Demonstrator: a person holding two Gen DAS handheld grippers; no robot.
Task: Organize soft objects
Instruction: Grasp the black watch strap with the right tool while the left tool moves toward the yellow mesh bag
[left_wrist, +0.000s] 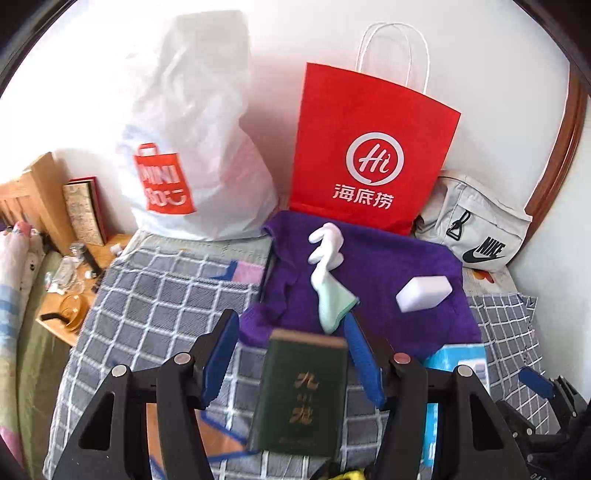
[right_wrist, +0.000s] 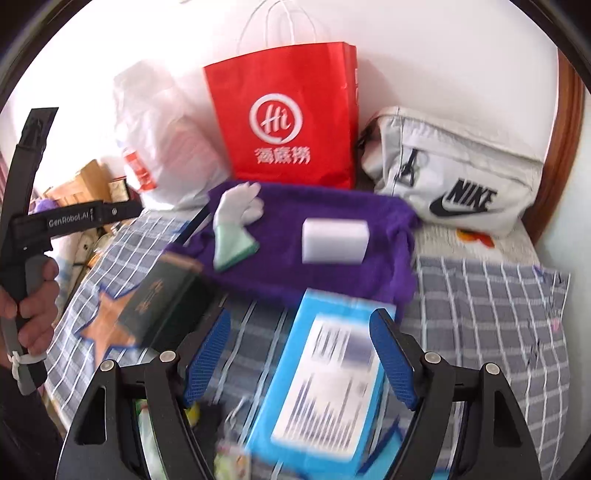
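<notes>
A purple towel (left_wrist: 373, 280) (right_wrist: 306, 229) is spread on the bed. On it lie a white glove with a green cuff (left_wrist: 327, 269) (right_wrist: 232, 229) and a white sponge block (left_wrist: 424, 293) (right_wrist: 334, 240). My left gripper (left_wrist: 290, 317) is open above a dark green book (left_wrist: 299, 391) (right_wrist: 166, 295), which lies on the checked blanket with gaps to both pads. My right gripper (right_wrist: 300, 314) is open over a blue box (right_wrist: 328, 376) (left_wrist: 454, 360), without gripping it. Both grippers are short of the towel.
A red paper bag (left_wrist: 369, 147) (right_wrist: 288, 114), a white plastic bag (left_wrist: 192, 147) and a grey Nike bag (left_wrist: 476, 232) (right_wrist: 454, 173) stand against the wall behind the towel. A cluttered wooden bedside table (left_wrist: 70, 295) is on the left. A hand (right_wrist: 33, 314) holds the left gripper's handle.
</notes>
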